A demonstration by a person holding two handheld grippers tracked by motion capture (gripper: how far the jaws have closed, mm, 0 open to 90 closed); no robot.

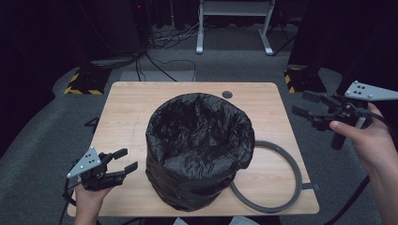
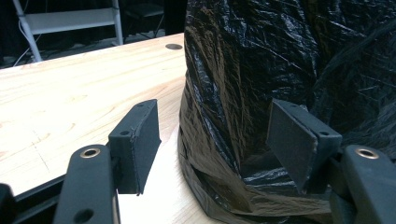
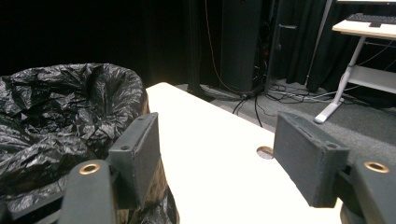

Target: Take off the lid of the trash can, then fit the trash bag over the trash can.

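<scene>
The wooden table (image 1: 126, 108) lies under and ahead of my left tongs (image 1: 129, 158); my right tongs (image 1: 300, 103) hang just off its right edge. A small dark round hole (image 1: 227, 94) in the tabletop sits left of my right tongs. Beyond both, black cables (image 1: 155, 61) tangle on grey carpet (image 1: 42, 140) by a white desk frame (image 1: 234, 23). A yellow-and-black striped base (image 1: 293, 79) stands just past my right tongs.

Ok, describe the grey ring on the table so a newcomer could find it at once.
Start at the light wooden table and find the big bin lined with a crinkled black plastic bag at its middle. To the right of the bin, near the table's front right corner, lies the thin grey plastic hoop, flat on the wood, with part of it hidden behind the bin. It is the one flat, open ring there.
</scene>
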